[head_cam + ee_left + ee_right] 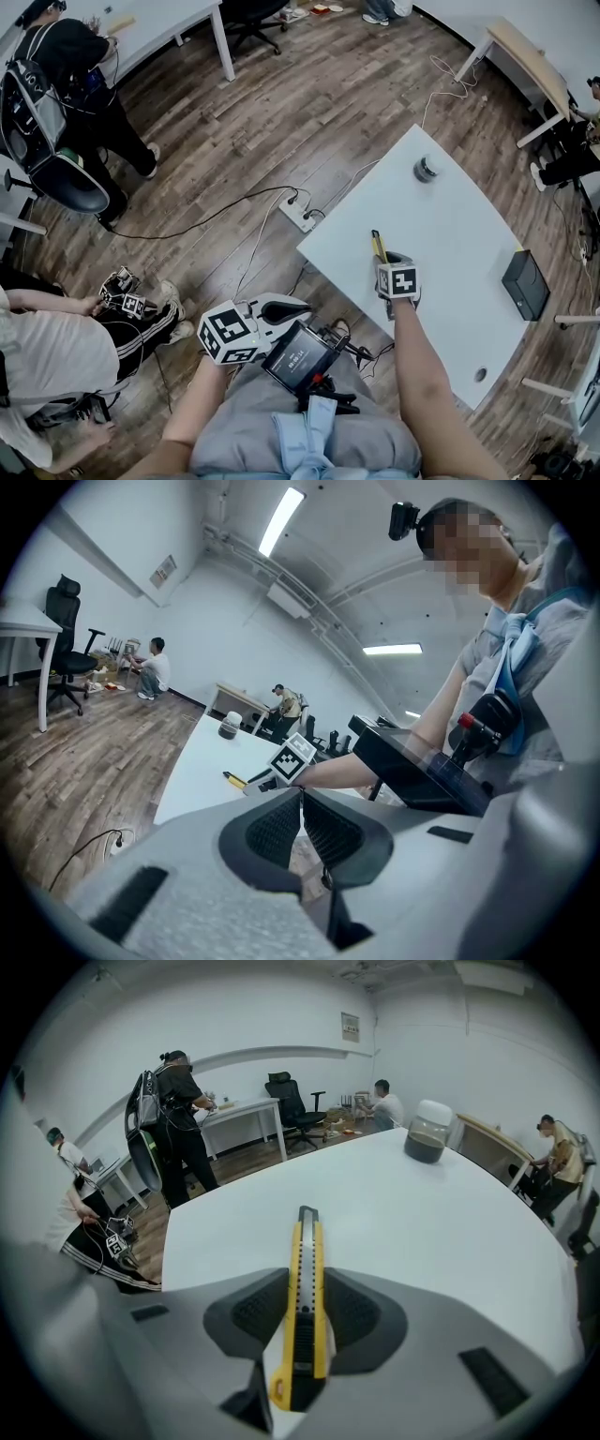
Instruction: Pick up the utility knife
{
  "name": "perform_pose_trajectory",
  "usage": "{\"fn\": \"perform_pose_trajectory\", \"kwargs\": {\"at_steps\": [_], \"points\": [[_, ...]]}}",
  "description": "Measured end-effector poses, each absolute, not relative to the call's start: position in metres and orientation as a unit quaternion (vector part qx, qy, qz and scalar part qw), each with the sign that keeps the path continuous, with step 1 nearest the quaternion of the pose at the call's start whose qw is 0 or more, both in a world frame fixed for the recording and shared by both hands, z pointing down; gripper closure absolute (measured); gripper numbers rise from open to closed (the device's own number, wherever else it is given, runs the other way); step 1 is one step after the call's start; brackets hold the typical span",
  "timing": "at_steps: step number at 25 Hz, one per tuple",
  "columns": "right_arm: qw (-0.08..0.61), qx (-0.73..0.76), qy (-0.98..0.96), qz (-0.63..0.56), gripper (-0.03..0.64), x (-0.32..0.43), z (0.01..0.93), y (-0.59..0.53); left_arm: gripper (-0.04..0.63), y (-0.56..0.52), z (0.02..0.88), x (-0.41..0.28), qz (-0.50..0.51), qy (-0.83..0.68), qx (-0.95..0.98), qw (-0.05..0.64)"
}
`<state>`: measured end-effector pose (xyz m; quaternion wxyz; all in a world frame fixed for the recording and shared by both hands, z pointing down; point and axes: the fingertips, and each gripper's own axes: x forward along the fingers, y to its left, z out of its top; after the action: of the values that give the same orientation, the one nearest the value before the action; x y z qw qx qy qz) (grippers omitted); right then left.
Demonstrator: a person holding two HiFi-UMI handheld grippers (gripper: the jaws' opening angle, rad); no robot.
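Closest in, a black controller [300, 354] is sitting on the person's lap. The left gripper [301, 797] is hovering just beside it at nine o'clock, off the table [450, 234], its jaws pressing together on nothing.

Further out, the right gripper [306, 1279] is reaching steeply down onto the white tabletop near the front edge. Its two pads are clamping the yellow utility knife [307, 1237] by its long sides. The knife is lying flat on the table, its handle end running back between the pads and its blade end pointing away toward twelve o'clock.

Seen from above, a small lidded jar [427, 169] is standing well apart from the knife at about one o'clock, close to the table's far edge. A black box [525, 284] is resting near the right edge, at three o'clock from the right gripper.

Down on the wooden floor [328, 103], a white power strip [298, 214] is lying just beside the table's left corner, at about ten o'clock from the knife, with cables trailing from it. Farther off at ten o'clock, a person with a backpack [66, 75] is standing by another white desk [159, 23]. At nine o'clock a second person [56, 347] is sitting low to the floor, holding something covered in square markers.
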<state>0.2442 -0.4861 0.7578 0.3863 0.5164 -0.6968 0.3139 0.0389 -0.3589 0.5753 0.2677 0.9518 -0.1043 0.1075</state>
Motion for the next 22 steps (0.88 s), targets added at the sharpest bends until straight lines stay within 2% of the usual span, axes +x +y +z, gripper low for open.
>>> {"fn": "perform_pose_trajectory", "kwargs": {"at_steps": [12,16,22], "points": [[0.315,0.533,-0.683,0.387,0.492,0.242,0.755,-0.485,0.575,-0.357,0.575,0.036,0.109,-0.102,0.953,0.262],[0.248,0.538,-0.682,0.429,0.492,0.242,0.746,-0.484,0.577,-0.356,0.572,0.041,0.109,-0.096,0.955,0.257],[0.106,0.529,-0.689,0.484,0.492,0.234,0.716,-0.48,0.575,-0.354,0.567,0.05,0.108,-0.083,0.96,0.246]]}}
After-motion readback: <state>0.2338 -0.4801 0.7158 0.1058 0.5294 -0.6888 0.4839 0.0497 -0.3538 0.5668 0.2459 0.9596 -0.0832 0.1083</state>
